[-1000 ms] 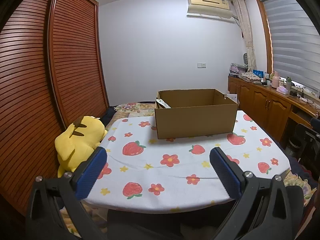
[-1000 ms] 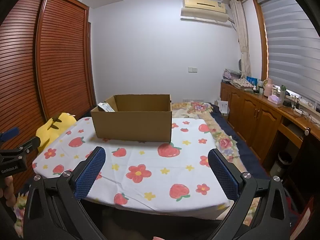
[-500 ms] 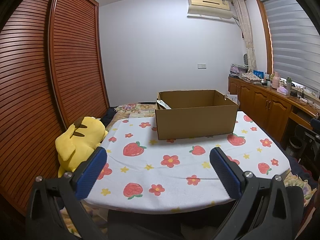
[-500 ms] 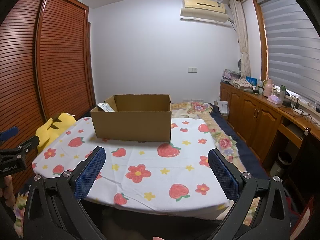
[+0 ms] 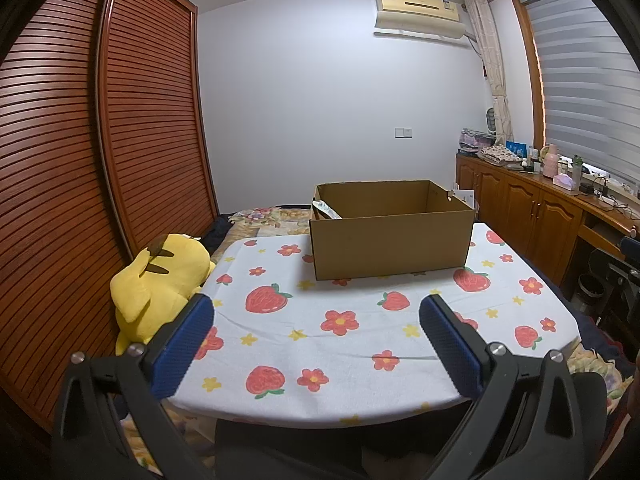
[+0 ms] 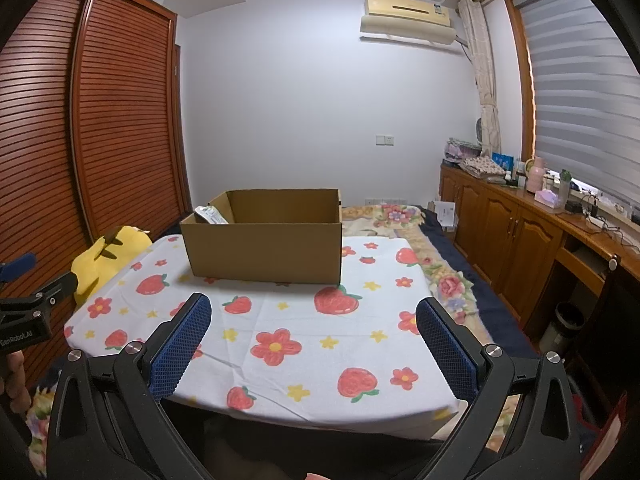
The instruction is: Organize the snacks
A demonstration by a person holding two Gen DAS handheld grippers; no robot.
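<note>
An open brown cardboard box (image 5: pixel 390 244) stands at the far side of the table with the strawberry cloth (image 5: pixel 340 344); it also shows in the right wrist view (image 6: pixel 266 252). A pale snack packet (image 5: pixel 326 209) pokes up at the box's left inner corner, seen too in the right wrist view (image 6: pixel 211 214). My left gripper (image 5: pixel 316 316) is open and empty above the table's near edge. My right gripper (image 6: pixel 314 316) is open and empty above the near edge too. The rest of the box's inside is hidden.
A yellow plush toy (image 5: pixel 160 280) lies off the table's left edge against the slatted wooden wardrobe (image 5: pixel 80 160). A wooden cabinet (image 5: pixel 540 216) with clutter runs along the right wall. A floral bedspread (image 6: pixel 400 216) lies behind the table. The left gripper's body (image 6: pixel 28 304) shows at the left.
</note>
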